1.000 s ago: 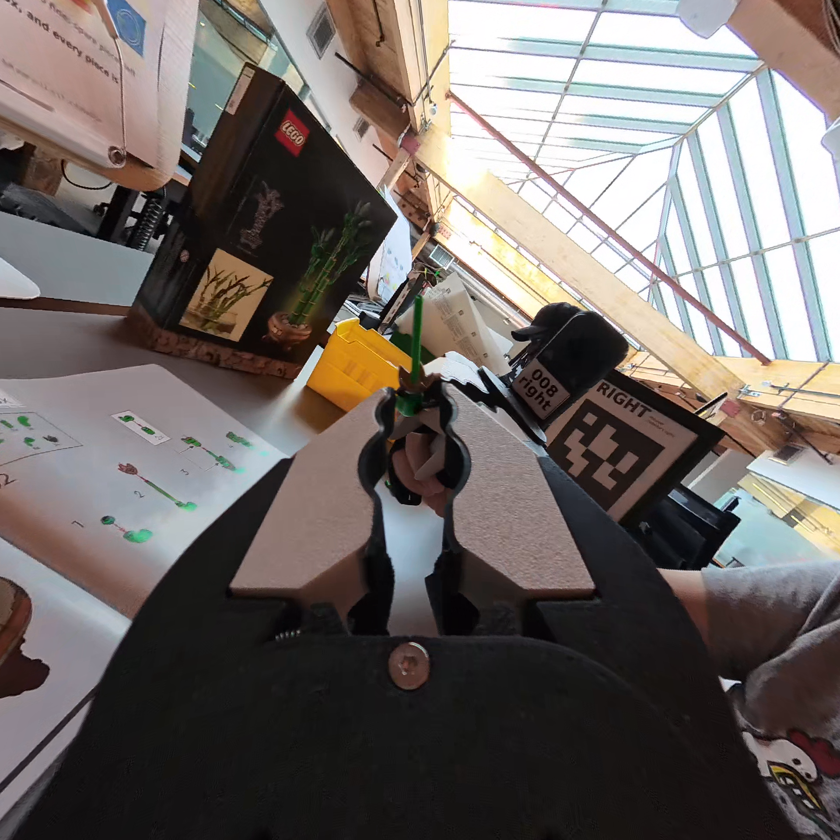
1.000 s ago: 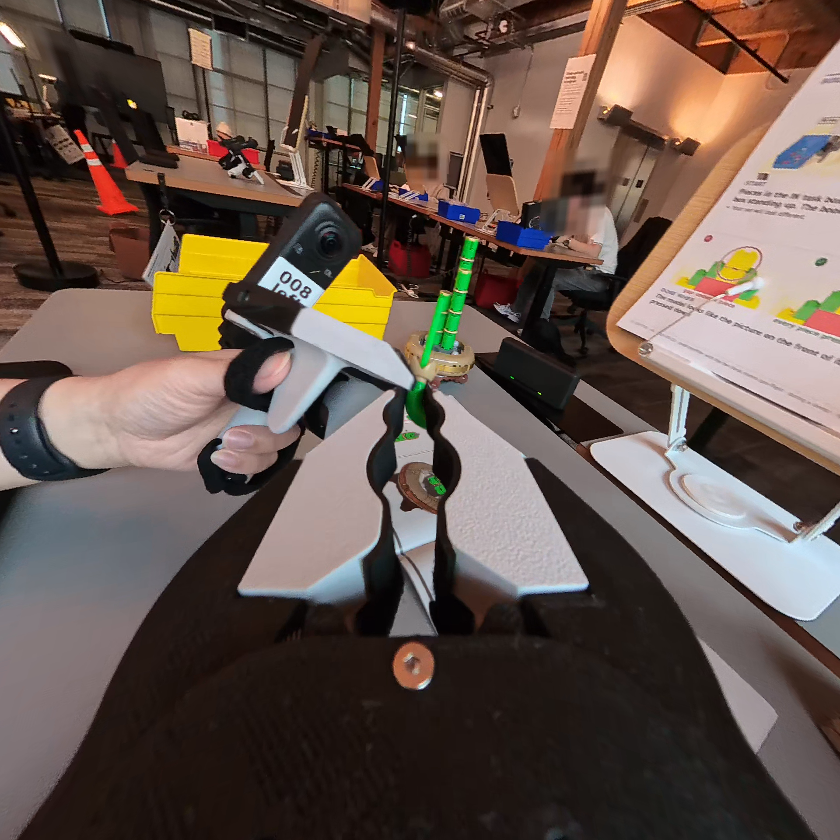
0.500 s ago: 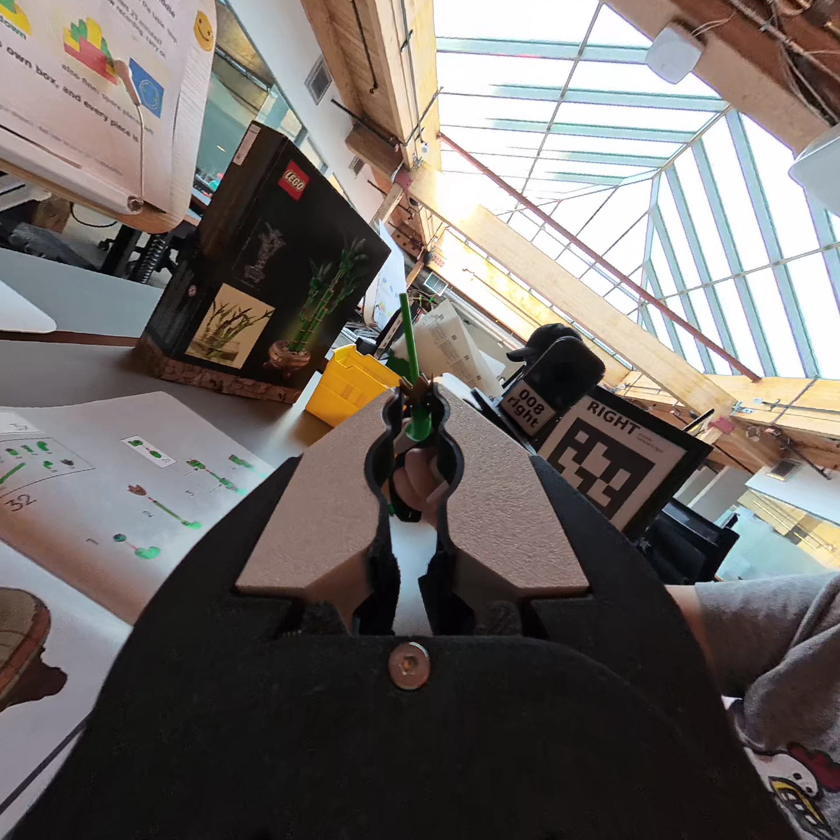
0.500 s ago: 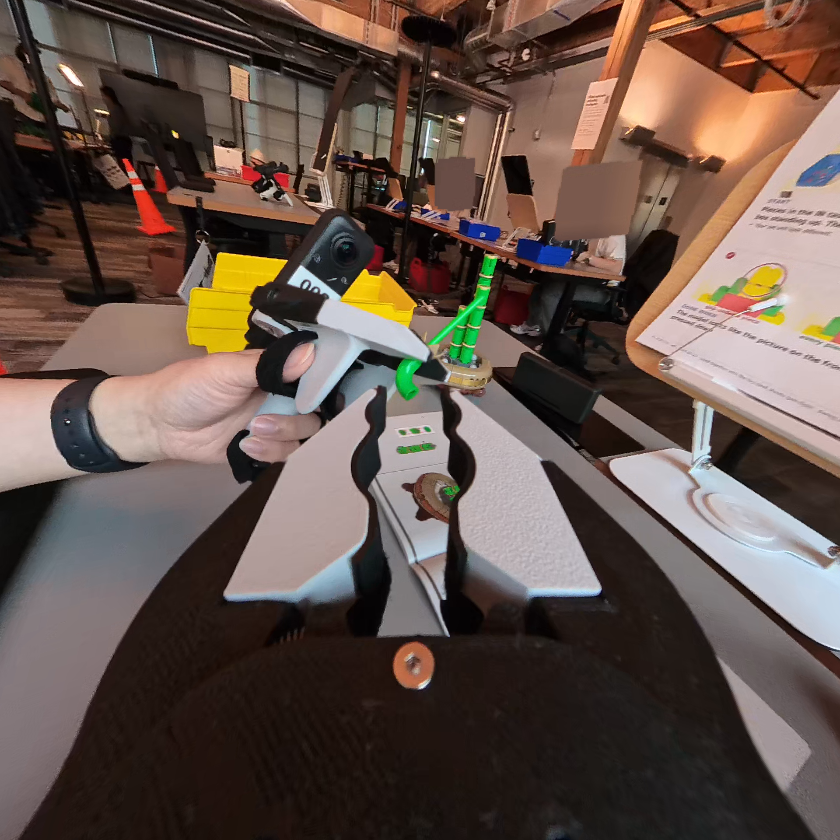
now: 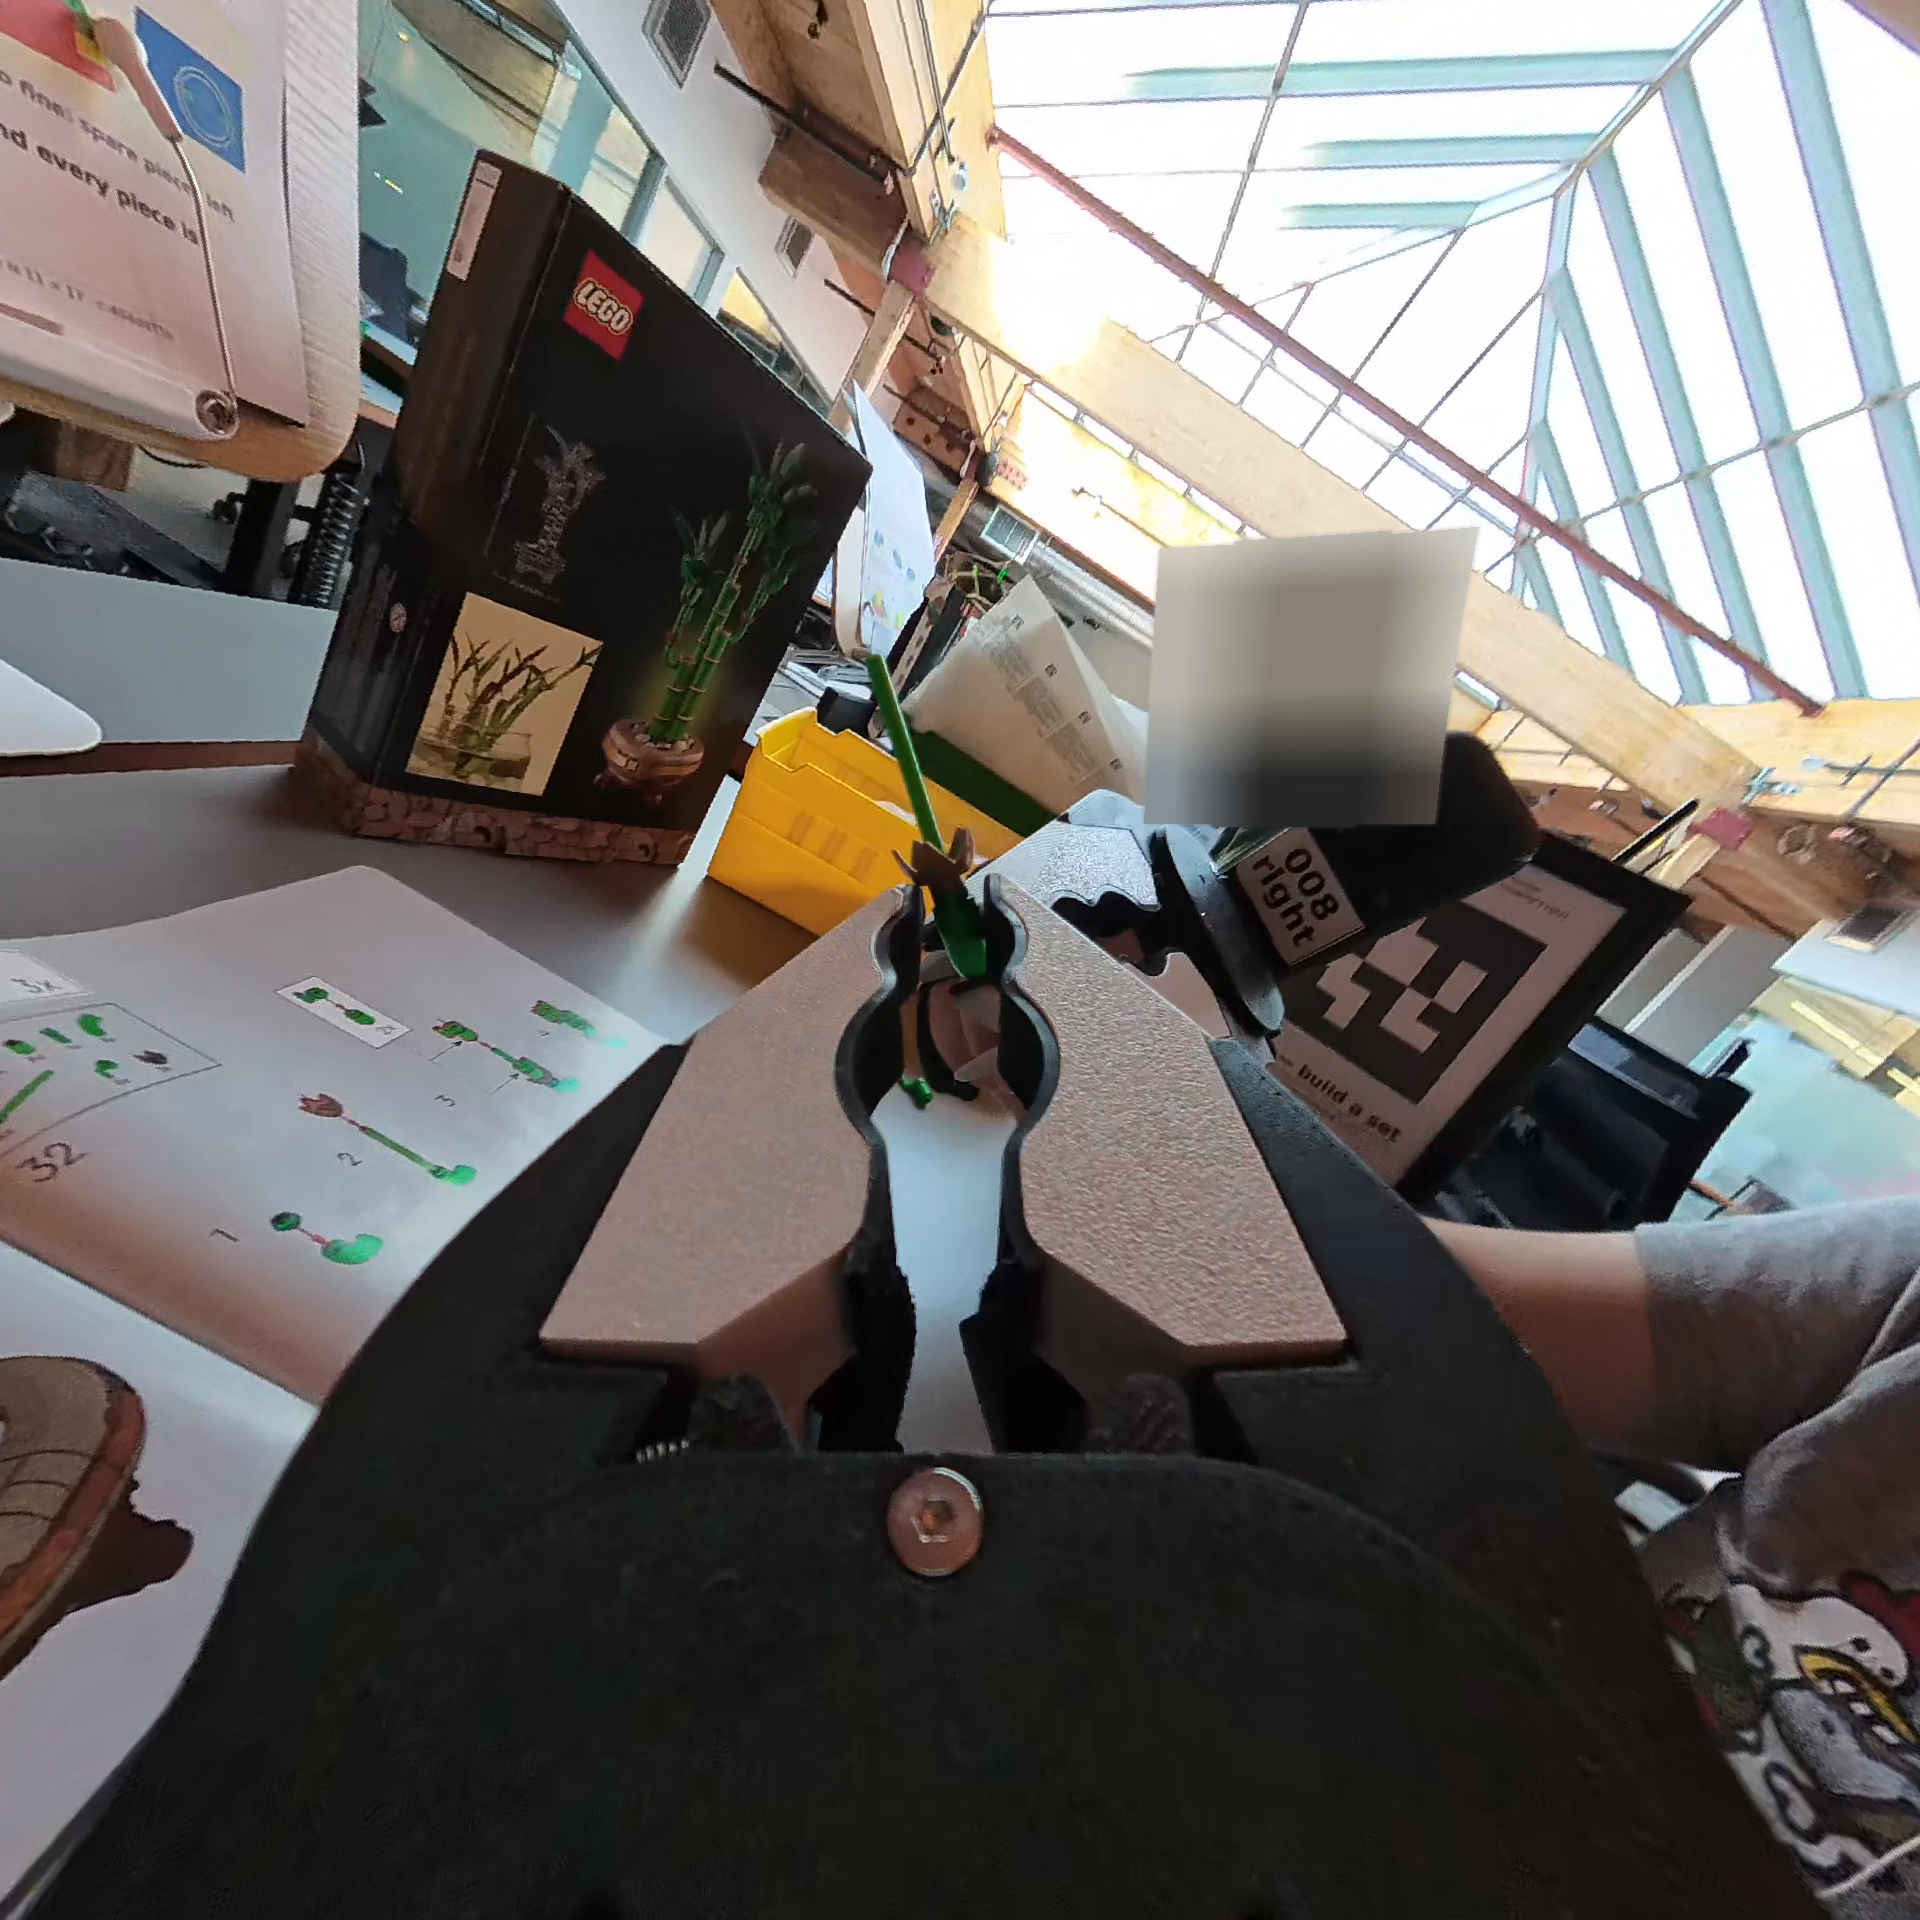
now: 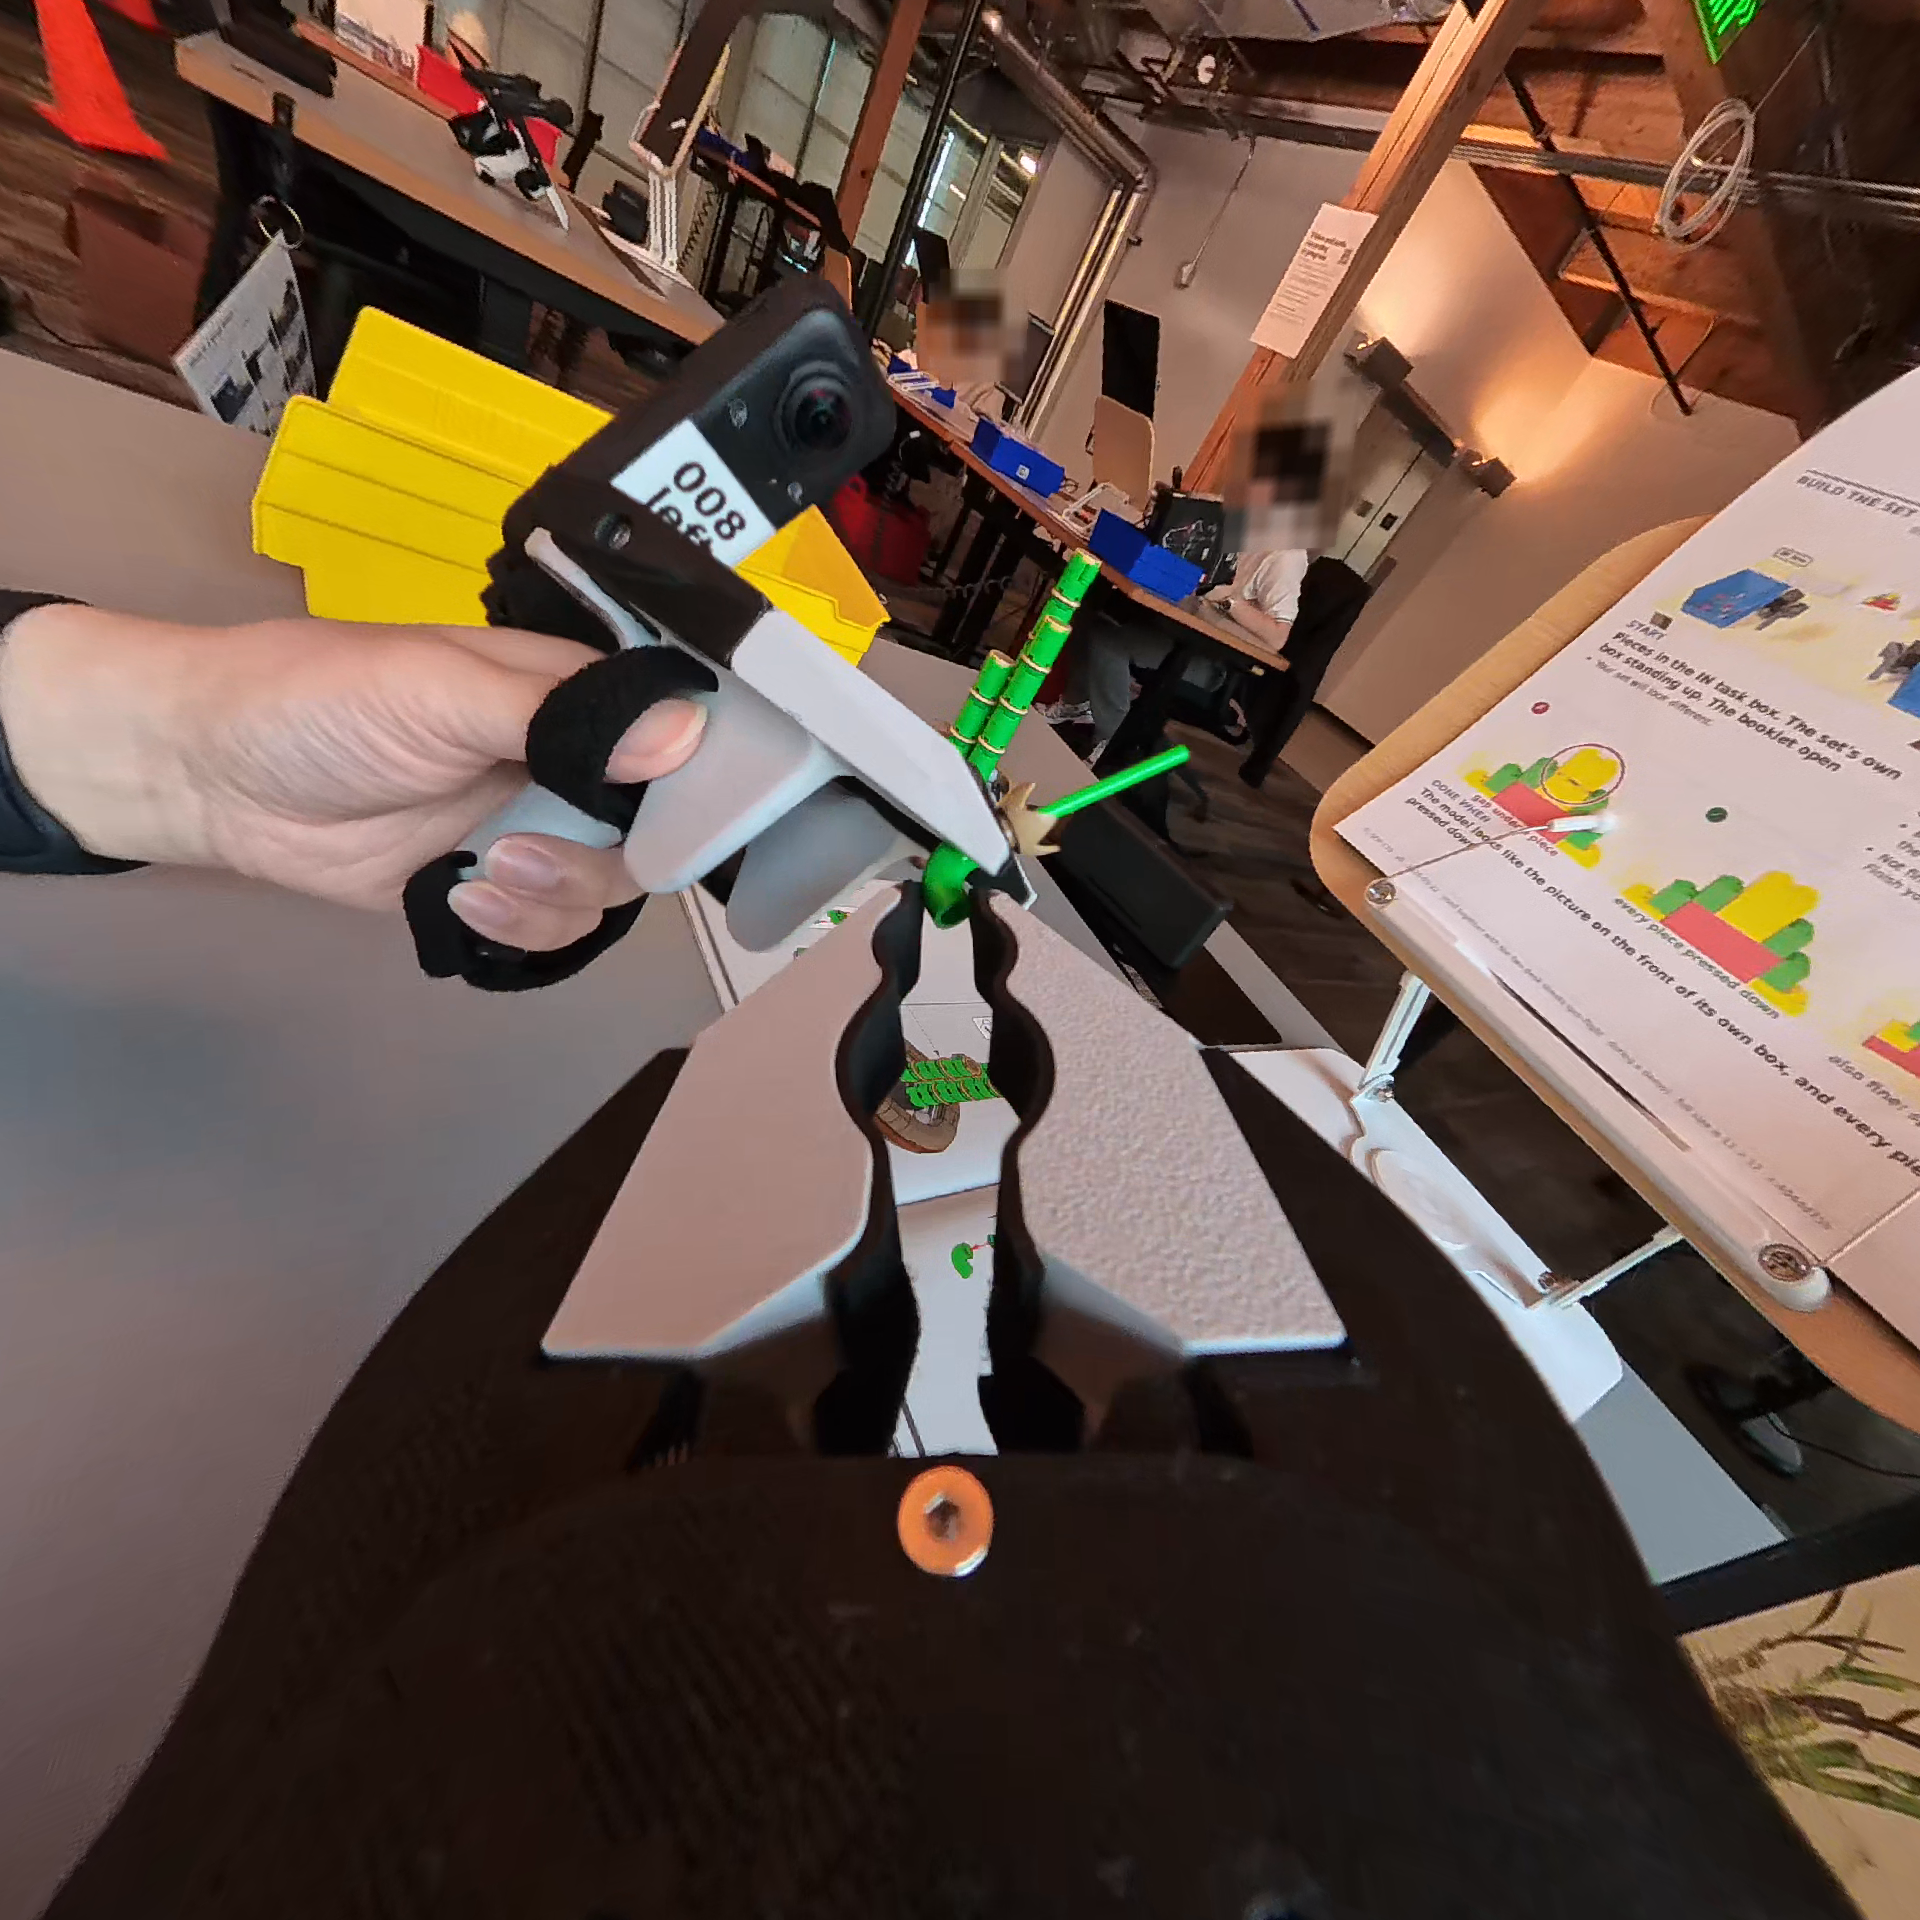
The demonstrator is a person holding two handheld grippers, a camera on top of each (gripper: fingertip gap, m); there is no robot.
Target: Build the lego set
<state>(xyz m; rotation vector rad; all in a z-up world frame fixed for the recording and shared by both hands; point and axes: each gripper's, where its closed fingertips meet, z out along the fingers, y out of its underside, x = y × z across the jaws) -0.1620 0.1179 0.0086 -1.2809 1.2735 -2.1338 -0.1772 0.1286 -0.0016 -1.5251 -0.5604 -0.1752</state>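
Note:
A thin green stem piece [image 5: 940, 883] with a small brown star collar is clamped in my left gripper [image 5: 954, 923], its rod pointing up and away. In the right wrist view the stem [image 6: 1117, 784] sticks out to the right of the left gripper [image 6: 1003, 847]. Its curved green lower end [image 6: 948, 881] sits between the tips of my right gripper [image 6: 945, 912], which are closed on it. The right gripper [image 5: 1132, 935] also shows just right of the left one. The partly built bamboo model [image 6: 1023, 665] stands on the table behind.
The open instruction booklet [image 5: 312, 1091] lies on the grey table under both grippers. The dark set box [image 5: 582, 582] and a yellow bin [image 5: 810, 821] stand behind it. More yellow bins [image 6: 416, 499] are at the far left. A sign board on a white stand [image 6: 1662, 883] is at the right. Left and right tips are no more than a few centimetres apart.
My right gripper opened and backed off the green end half a second ago, and now has closed on it again. The left gripper has tilted the stem from upright towards the right.

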